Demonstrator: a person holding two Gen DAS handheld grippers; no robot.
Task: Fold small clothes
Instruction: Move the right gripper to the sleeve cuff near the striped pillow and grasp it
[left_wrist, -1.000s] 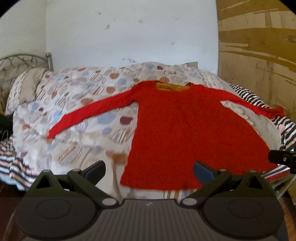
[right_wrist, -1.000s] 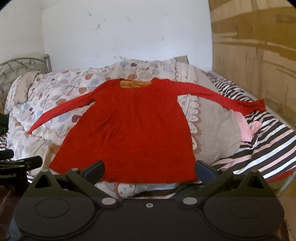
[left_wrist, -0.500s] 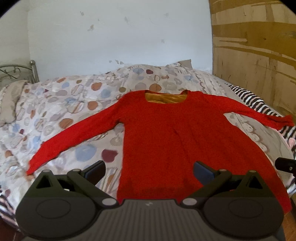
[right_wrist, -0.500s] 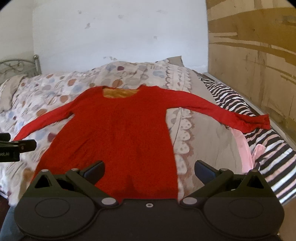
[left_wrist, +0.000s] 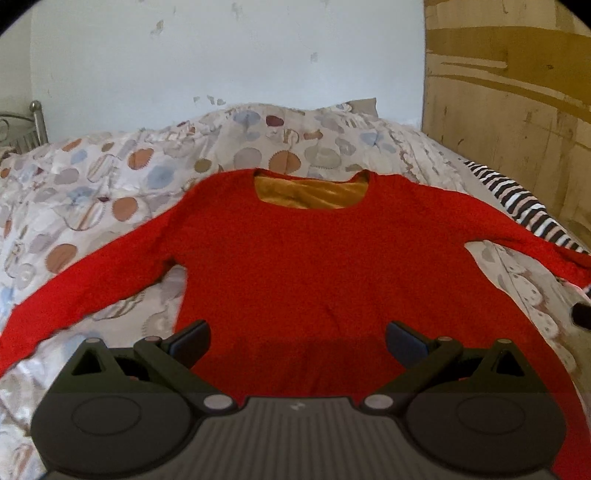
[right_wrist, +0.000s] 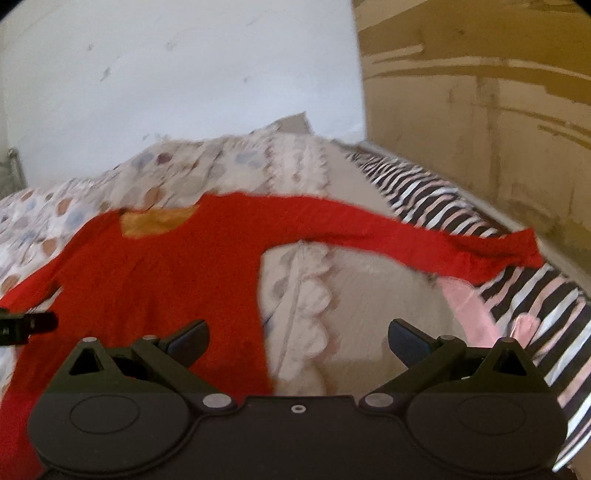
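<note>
The red sweater (left_wrist: 314, 258) lay flat on the bed, front side up, on top of a quilt with round coloured spots (left_wrist: 110, 184). Its neck opening pointed toward the white wall (left_wrist: 221, 55), and the lining inside the neck was of a mustard yellow colour. Both sleeves were spread out to the sides: one sleeve (left_wrist: 85, 280) went over the spotted quilt, the other sleeve (right_wrist: 424, 240) reached to a blanket with black and white stripes (right_wrist: 517, 295), and its cuff rested on that blanket, near a wooden panel (right_wrist: 480, 110).

The left claw (left_wrist: 297, 338) hovered over the lower part of the sweater, with its two fingers wide apart and nothing between them. The sweater filled the space under it, but I could not tell if the fingers touched the cloth.

The right claw (right_wrist: 297, 338) was also spread wide and held nothing. It stood over the side edge of the sweater (the edge under the striped-blanket sleeve), so that one finger (right_wrist: 188, 338) was above the red cloth and the other finger (right_wrist: 406, 339) above a pale quilt with a scalloped border (right_wrist: 314, 314). A pink cloth (right_wrist: 465, 306) lay just beside this quilt, next to the stripes. The right view was somewhat blurred.
</note>
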